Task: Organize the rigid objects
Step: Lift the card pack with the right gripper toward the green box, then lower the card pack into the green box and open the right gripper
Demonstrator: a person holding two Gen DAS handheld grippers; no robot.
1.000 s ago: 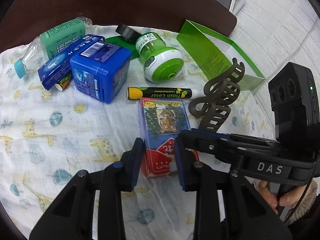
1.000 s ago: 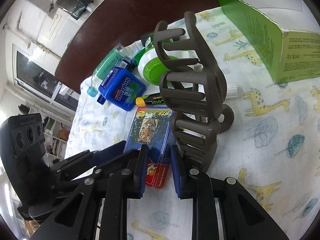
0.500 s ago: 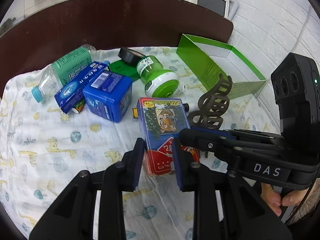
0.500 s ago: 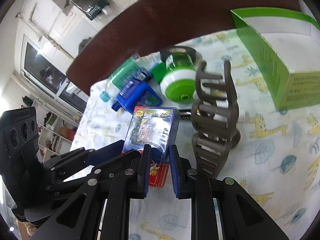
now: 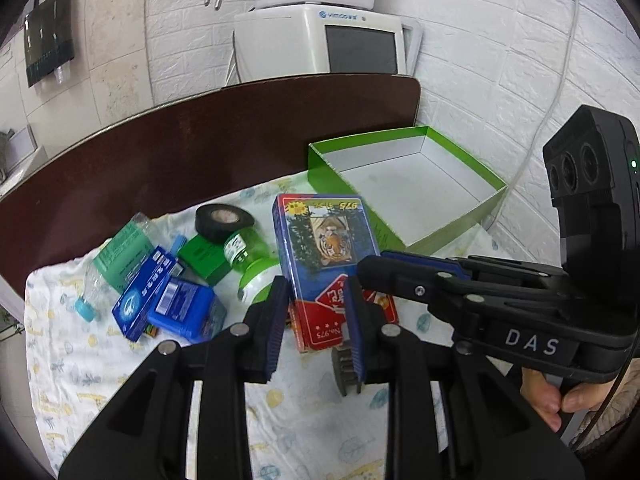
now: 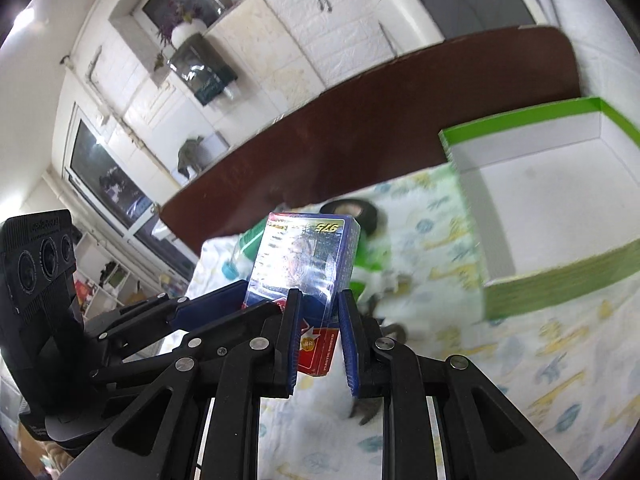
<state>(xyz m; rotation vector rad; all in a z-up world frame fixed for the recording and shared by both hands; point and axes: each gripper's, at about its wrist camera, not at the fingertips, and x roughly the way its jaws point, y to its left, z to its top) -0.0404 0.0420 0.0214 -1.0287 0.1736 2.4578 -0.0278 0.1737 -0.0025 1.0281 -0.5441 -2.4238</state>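
Note:
My left gripper is shut on a blue and red playing-card box with a tiger picture and holds it tilted above the cloth. The box also shows in the right wrist view. My right gripper is shut on a dark brown hair claw clip; only bits of the clip show beside and below its fingers, and one end shows in the left wrist view. An open green box with a white inside stands at the back right, also in the right wrist view.
On the patterned cloth at the left lie a clear bottle with a green label, two blue boxes, a green jar, a black tape roll and a small green box. A brown table edge runs behind.
Both grippers have lifted and tilted up. The card box and the hair clip have risen off the cloth, and the green box's inside has come into view.

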